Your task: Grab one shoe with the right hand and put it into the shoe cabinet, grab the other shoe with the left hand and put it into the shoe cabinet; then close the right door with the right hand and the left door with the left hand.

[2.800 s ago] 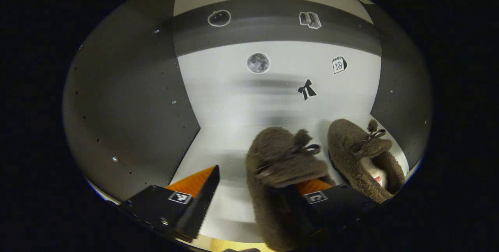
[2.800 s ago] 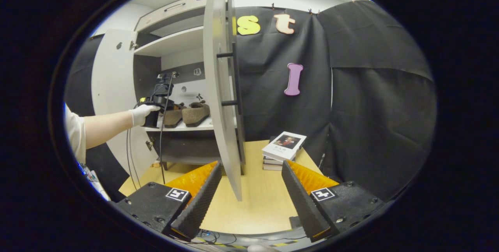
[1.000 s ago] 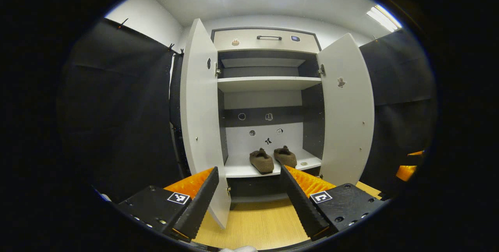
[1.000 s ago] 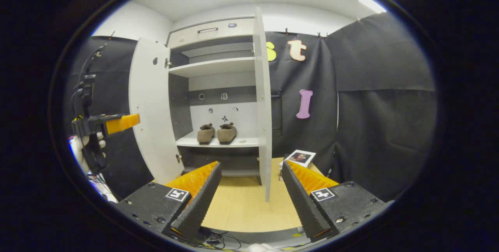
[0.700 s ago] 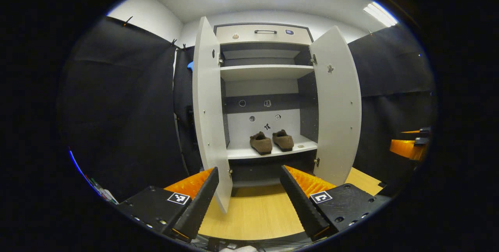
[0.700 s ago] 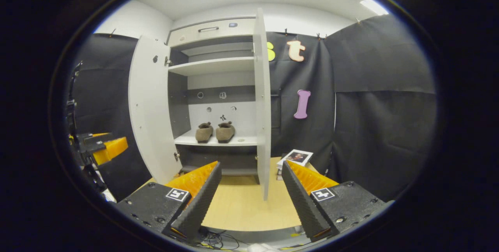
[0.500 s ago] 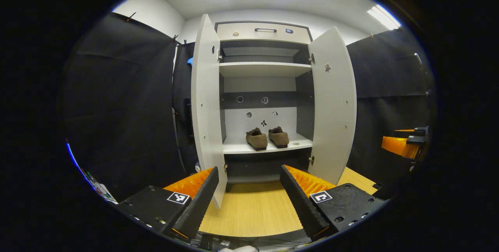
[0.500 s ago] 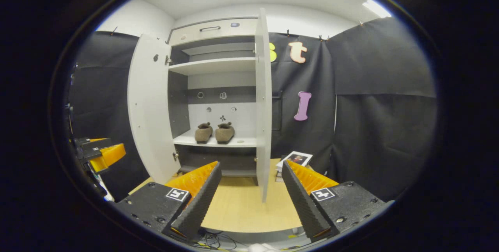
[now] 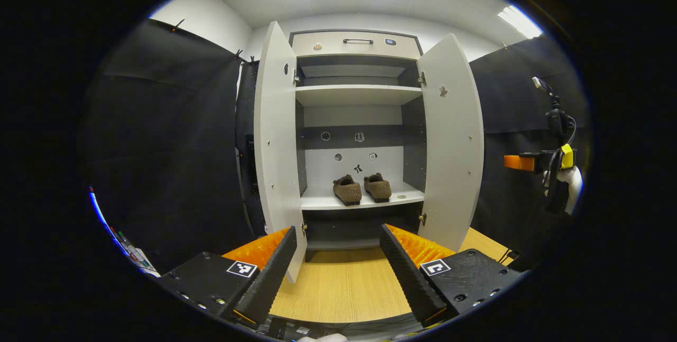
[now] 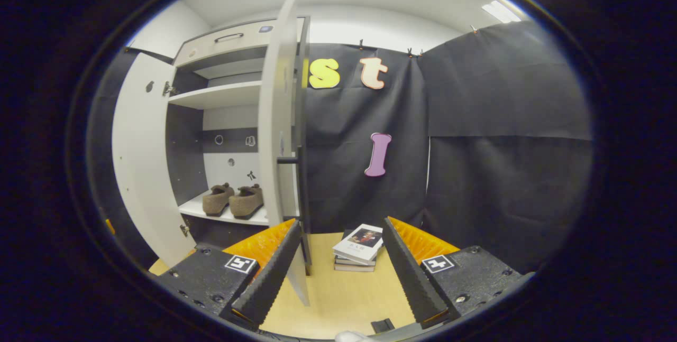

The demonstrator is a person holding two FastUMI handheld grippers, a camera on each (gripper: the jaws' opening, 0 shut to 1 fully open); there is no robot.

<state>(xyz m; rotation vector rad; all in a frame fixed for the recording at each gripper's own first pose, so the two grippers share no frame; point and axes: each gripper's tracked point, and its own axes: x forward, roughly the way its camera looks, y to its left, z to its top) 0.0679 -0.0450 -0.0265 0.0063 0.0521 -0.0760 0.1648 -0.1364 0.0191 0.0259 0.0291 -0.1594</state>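
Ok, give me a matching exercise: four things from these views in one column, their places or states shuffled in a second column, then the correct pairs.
Things:
1. brown shoes
2. stack of books
3. right door
4. left gripper

Places or states:
A. swung open
B. on the wooden floor, right of the cabinet
C. open and empty
D. side by side on the cabinet's lower shelf

Pairs: 1-D, 2-B, 3-A, 4-C
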